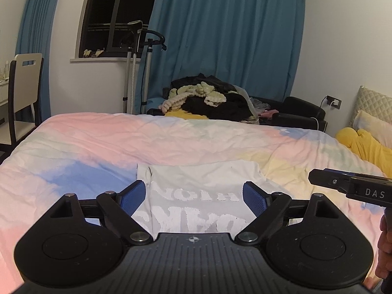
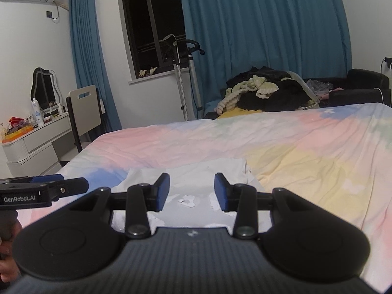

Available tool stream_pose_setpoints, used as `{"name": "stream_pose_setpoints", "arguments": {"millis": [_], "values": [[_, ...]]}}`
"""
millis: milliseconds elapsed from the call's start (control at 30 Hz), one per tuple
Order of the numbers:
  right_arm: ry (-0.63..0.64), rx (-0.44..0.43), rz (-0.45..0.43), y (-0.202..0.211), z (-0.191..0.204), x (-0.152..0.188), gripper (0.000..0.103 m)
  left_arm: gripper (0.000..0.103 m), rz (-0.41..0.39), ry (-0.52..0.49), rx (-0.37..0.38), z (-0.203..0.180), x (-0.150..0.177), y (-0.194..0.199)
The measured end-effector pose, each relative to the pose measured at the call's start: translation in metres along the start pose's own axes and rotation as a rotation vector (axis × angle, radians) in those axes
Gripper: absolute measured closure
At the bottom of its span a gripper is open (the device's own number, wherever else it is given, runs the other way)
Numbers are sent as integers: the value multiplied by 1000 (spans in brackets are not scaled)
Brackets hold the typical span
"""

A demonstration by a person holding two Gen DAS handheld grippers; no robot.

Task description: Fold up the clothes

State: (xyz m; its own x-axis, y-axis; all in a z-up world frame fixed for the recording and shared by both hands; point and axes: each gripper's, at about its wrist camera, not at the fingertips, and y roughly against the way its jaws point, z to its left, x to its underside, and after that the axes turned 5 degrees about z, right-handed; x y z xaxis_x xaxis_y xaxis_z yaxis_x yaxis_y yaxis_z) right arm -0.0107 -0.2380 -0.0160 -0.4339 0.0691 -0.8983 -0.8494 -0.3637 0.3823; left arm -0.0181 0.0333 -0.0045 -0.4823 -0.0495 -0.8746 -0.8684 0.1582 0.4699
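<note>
Shirt (image 1: 196, 183) flat on bed (image 1: 98, 142); clothes pile (image 1: 208, 100) behind bed; chair (image 1: 23, 93) left.

My left gripper (image 1: 194, 197) and right gripper (image 2: 191, 191) are black with blue pads (image 1: 133, 197). The shirt (image 1: 196, 183) under them is white-grey, its lettering a paler white. The duvet (image 1: 98, 142) is pastel, in soft patches of pink, pale blue, yellow and white. The curtains (image 1: 225, 36) are plain teal. The walls (image 1: 343, 49) are white; the window (image 1: 115, 12) shows black. The pile (image 1: 208, 98) behind the bed mixes black, cream and yellow cloth. The armchair (image 1: 299, 107) is black. A cushion (image 1: 365, 144) is yellow. The chair (image 2: 85, 107) is beige with a dark frame; the dresser (image 2: 36, 144) is white.
</note>
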Motion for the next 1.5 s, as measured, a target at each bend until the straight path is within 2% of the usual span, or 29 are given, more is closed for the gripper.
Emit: {"name": "stream_pose_setpoints", "arguments": {"millis": [200,500,633,833,967,1200,1300,1333,1367,1433,1500], "values": [[16,6,23,-13,-2,6,61,8,-14,14,-29,2,0,-8],[22,27,12,-17,-3,8,58,8,10,-14,-35,-3,5,-17],[21,27,5,-17,-4,9,49,7,7,-17,-35,-4,6,-15],[24,24,0,-17,-5,9,48,6,7,-20,-33,-4,7,-14],[26,27,-4,-17,-5,9,40,5,6,-24,-32,-4,8,-13],[33,30,-9,-17,-5,10,39,3,7,-34,-30,-6,9,-13],[32,36,-13,-17,-6,10,28,2,13,-40,-25,-7,10,-14],[31,39,-18,-17,-6,10,18,2,16,-37,-21,-7,10,-15],[29,43,-22,-17,-7,10,15,2,18,-35,-16,-7,10,-15],[16,44,-20,-17,-9,10,14,1,27,-15,-4,-5,10,-16],[-13,41,-13,-19,-13,11,9,1,38,14,13,-3,10,-18]]}}
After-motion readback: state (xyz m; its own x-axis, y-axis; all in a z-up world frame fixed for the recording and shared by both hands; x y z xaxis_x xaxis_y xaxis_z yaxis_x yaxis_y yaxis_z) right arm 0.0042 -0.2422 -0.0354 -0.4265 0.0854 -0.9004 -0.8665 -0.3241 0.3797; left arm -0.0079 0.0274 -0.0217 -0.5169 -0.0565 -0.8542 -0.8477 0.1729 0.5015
